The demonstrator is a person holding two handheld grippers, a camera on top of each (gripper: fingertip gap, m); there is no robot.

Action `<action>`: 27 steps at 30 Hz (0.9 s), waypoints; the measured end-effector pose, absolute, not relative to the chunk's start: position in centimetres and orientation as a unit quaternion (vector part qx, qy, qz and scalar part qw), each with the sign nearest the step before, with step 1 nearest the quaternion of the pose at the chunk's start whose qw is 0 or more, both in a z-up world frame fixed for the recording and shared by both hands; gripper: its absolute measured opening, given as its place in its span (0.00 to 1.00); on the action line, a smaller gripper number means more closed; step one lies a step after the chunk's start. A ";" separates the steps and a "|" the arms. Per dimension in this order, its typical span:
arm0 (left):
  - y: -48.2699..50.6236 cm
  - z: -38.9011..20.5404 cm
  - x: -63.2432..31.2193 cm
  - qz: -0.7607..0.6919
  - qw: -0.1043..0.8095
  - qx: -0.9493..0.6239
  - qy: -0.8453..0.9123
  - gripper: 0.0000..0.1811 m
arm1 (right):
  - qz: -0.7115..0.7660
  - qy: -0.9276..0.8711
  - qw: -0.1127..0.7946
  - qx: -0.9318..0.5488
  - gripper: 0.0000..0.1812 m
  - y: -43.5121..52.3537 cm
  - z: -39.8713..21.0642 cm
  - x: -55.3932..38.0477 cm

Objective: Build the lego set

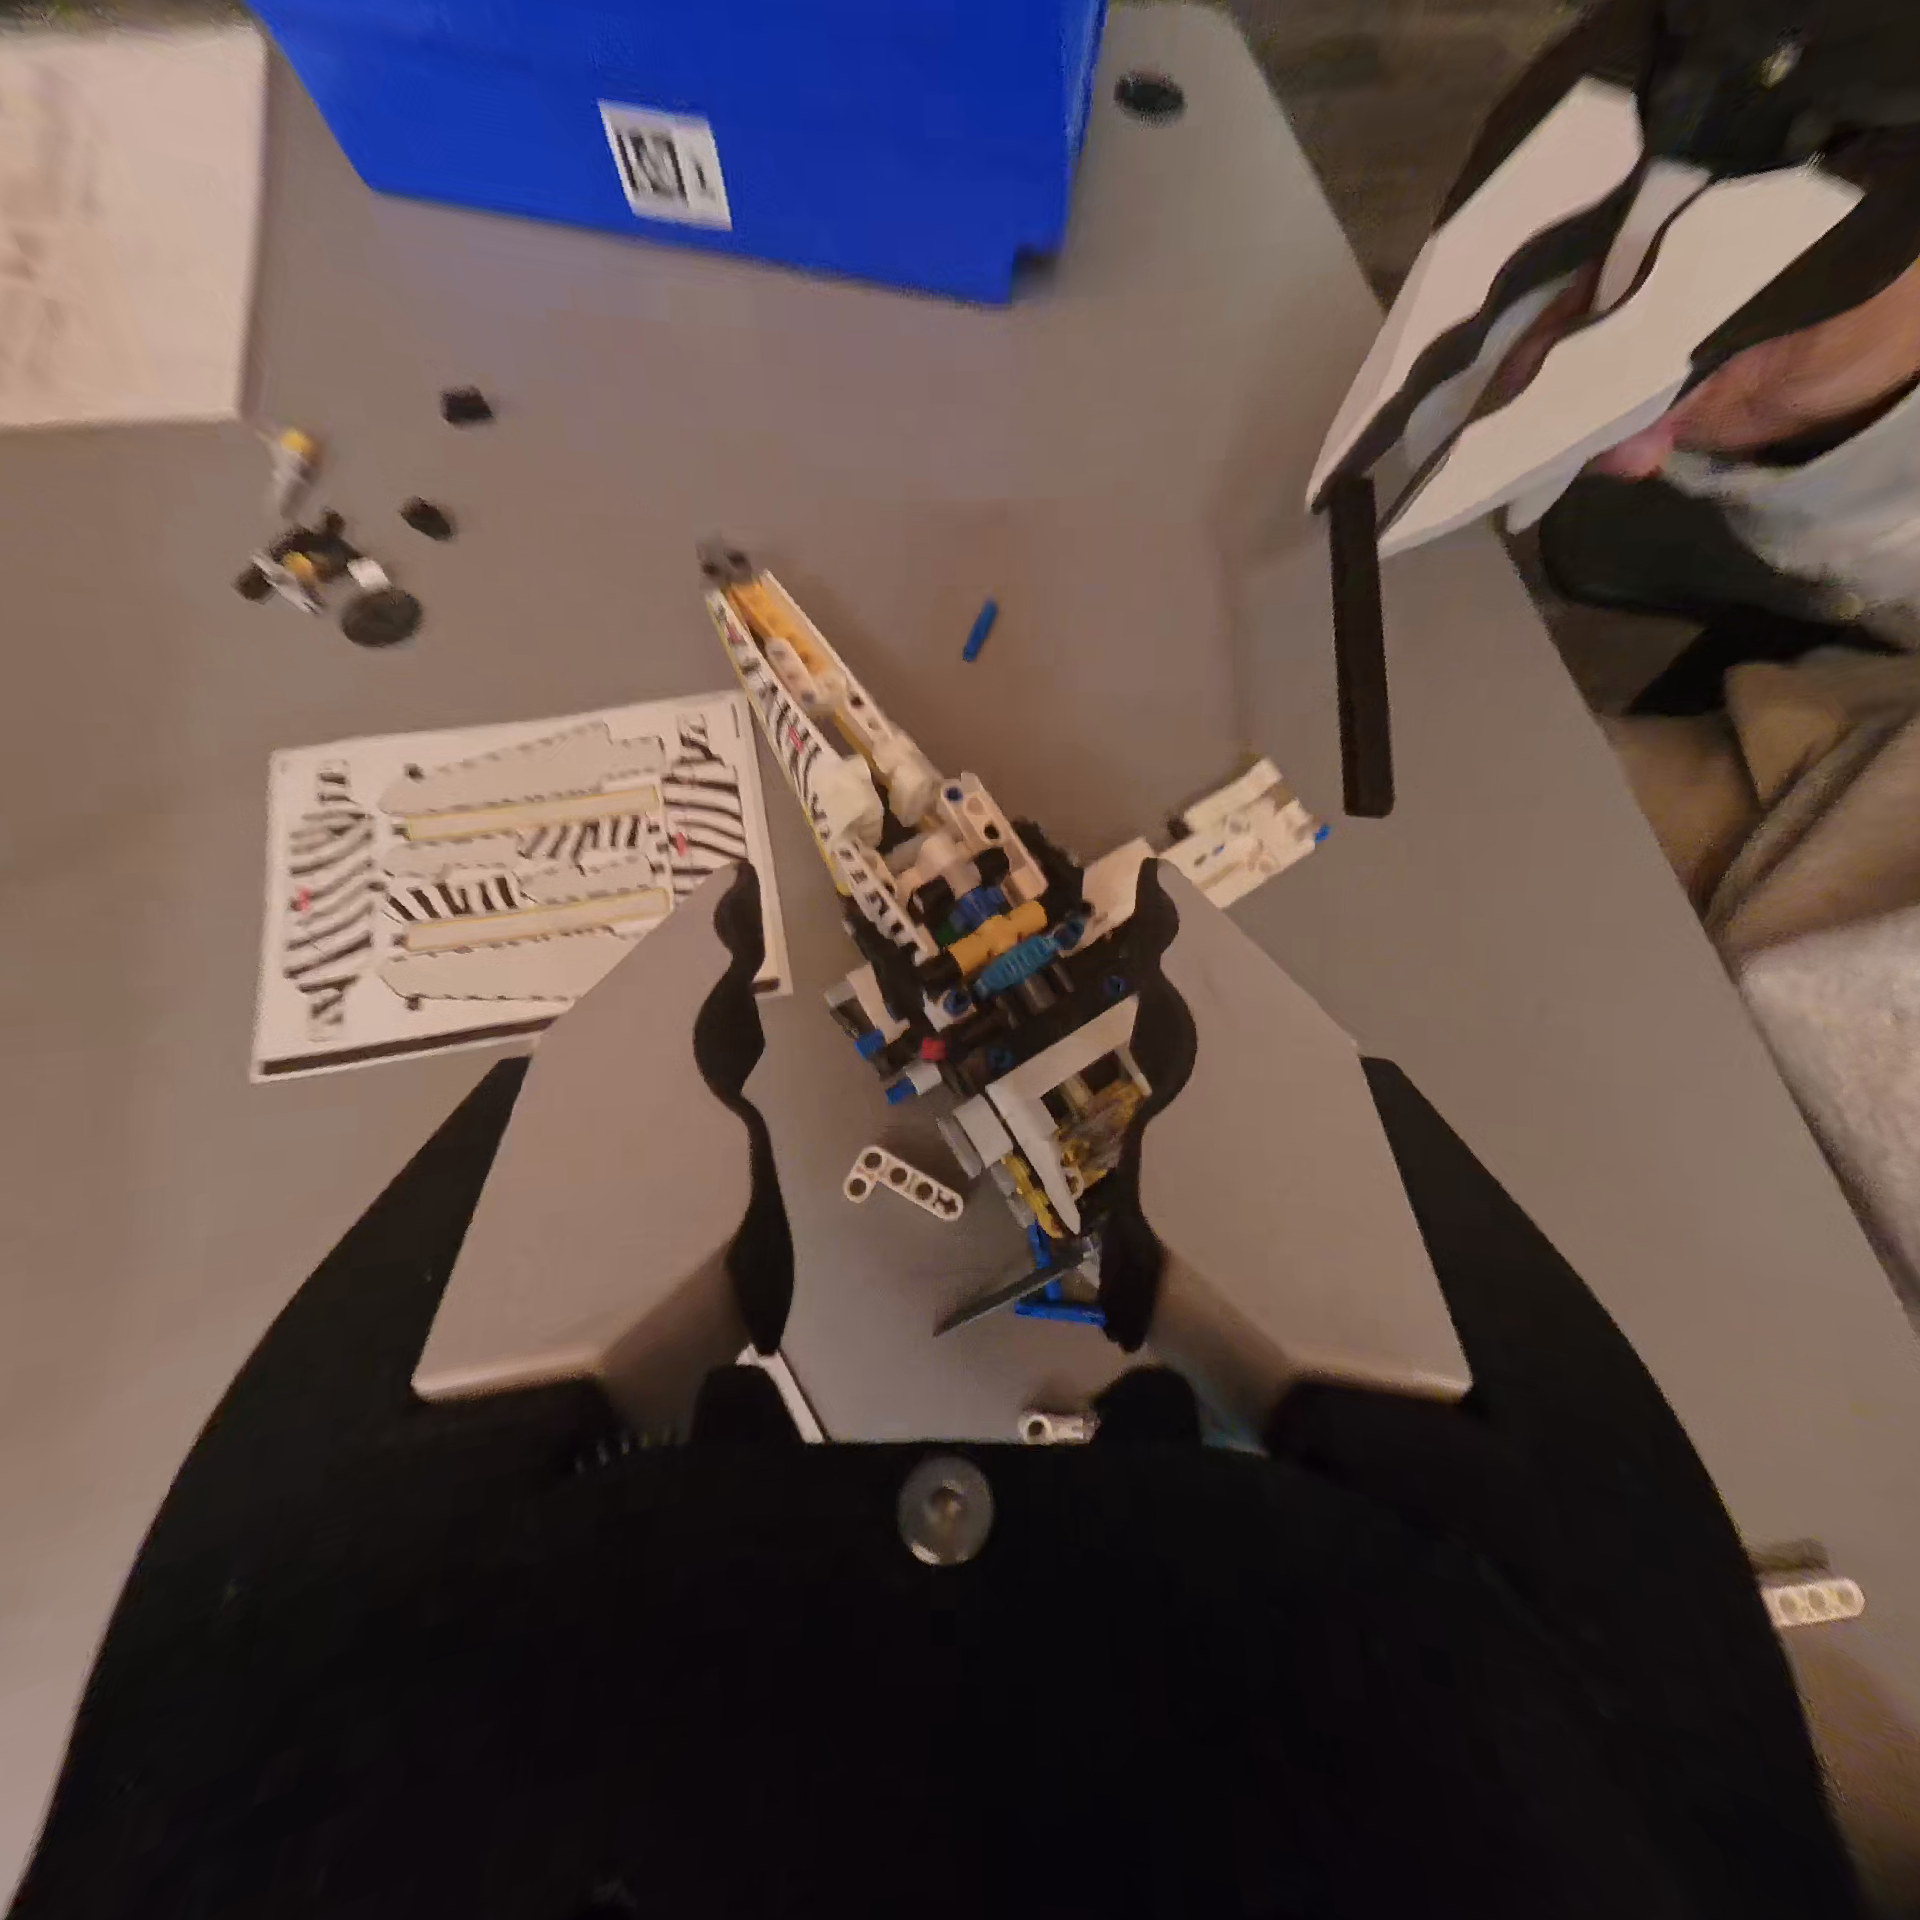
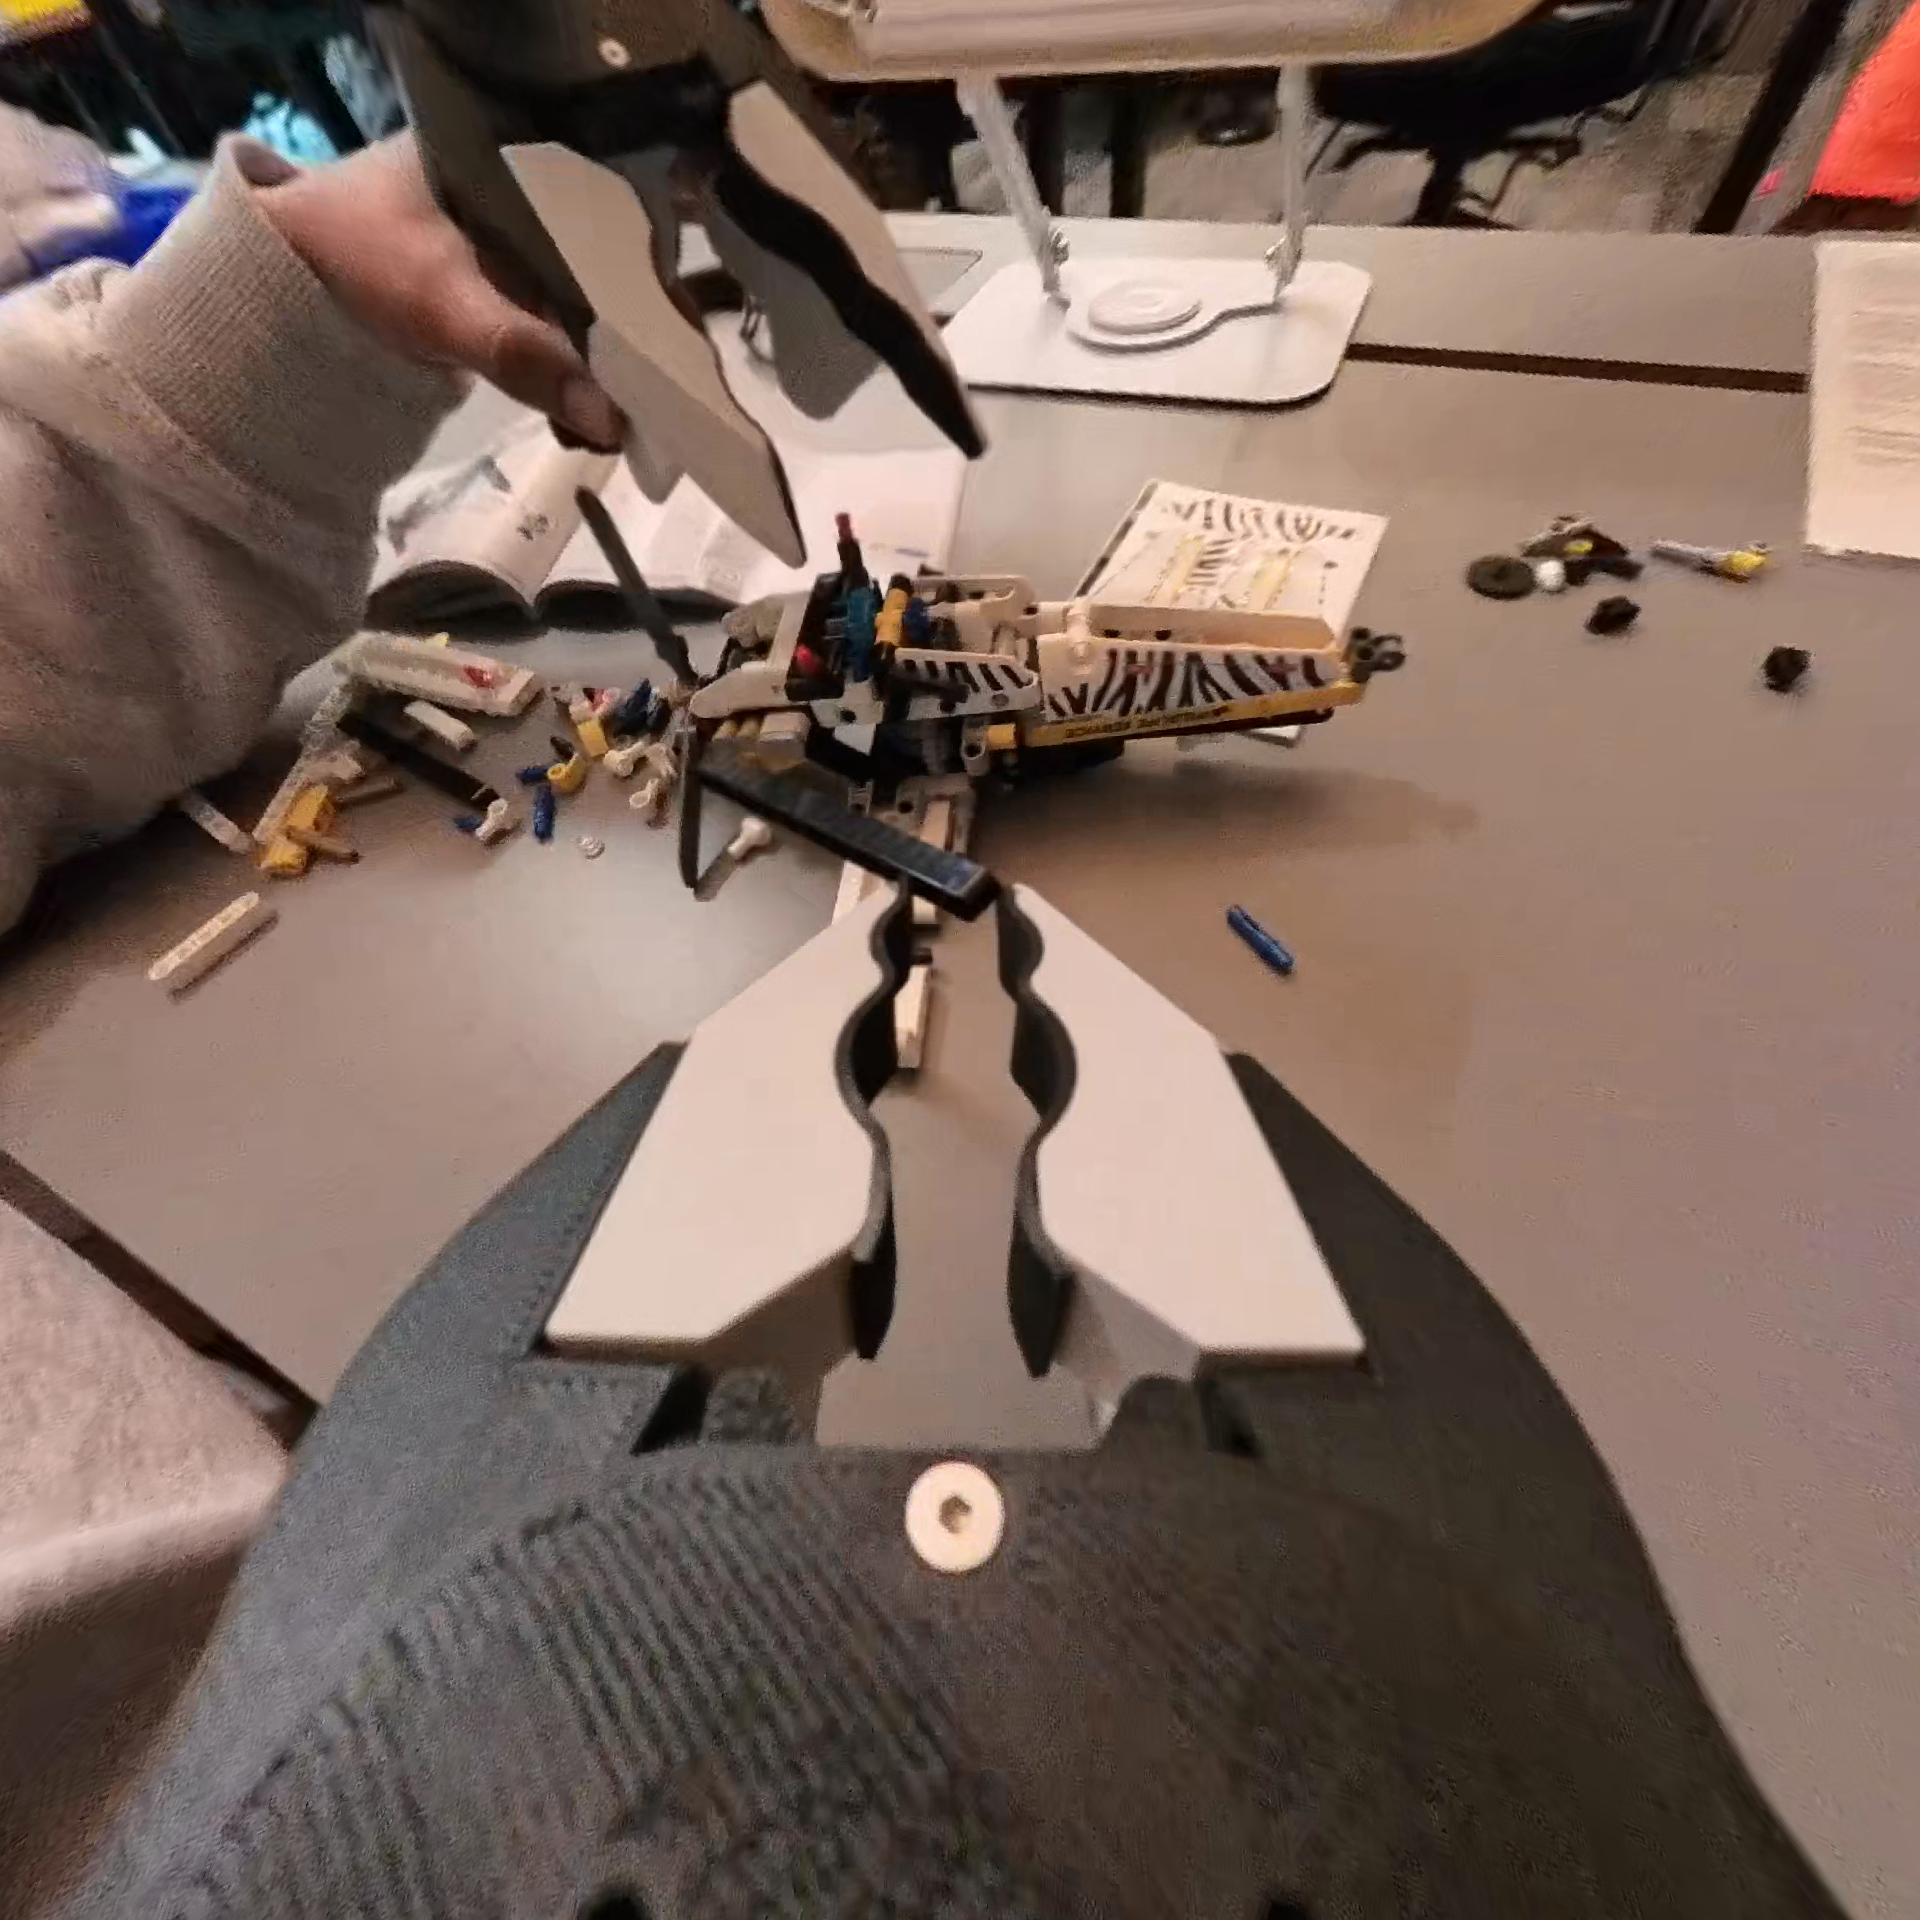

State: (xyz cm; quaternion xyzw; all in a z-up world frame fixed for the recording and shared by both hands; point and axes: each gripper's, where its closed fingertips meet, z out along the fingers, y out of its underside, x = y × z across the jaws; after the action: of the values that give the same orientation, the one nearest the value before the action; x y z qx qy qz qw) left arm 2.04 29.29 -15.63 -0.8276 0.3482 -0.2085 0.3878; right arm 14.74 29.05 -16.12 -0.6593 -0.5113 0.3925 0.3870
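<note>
On the grey table (image 1: pixel 1455 1039) the half-built lego model (image 2: pixel 997 665) lies mid-assembly. My left hand-held gripper (image 1: pixel 945 935) hovers over it, spread and empty. Right hand-held gripper (image 2: pixel 945 920) pinches a long black beam (image 2: pixel 842 821); next I'd judge: align and press it on.

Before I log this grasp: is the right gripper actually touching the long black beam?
Touching. The right wrist view shows the right gripper pinching one end of the long black beam between its fingertips.

Fingers (image 2: pixel 894 966) seemingly pinching black beam (image 2: pixel 847 826)
</note>
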 end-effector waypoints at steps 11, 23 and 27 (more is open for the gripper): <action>25.2 -9.5 11.7 -0.346 0.437 -0.721 0.412 0.35 | 0.507 -0.367 0.468 -0.624 0.04 28.8 -9.9 18.0; 23.2 -9.3 12.6 -0.345 0.418 -0.710 0.449 0.05 | 0.482 -0.421 0.473 -0.605 0.08 26.7 -8.9 17.3; 22.3 -11.1 12.6 -0.295 0.381 -0.725 0.492 0.04 | 0.369 -0.529 0.496 -0.581 0.31 25.3 -9.7 15.7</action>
State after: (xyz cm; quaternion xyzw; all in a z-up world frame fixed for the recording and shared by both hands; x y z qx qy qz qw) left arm 12.56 22.25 -11.09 -0.7250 0.4919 -0.2949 0.3814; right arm 15.69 25.31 -9.73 -0.5812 -0.5293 0.3695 0.4956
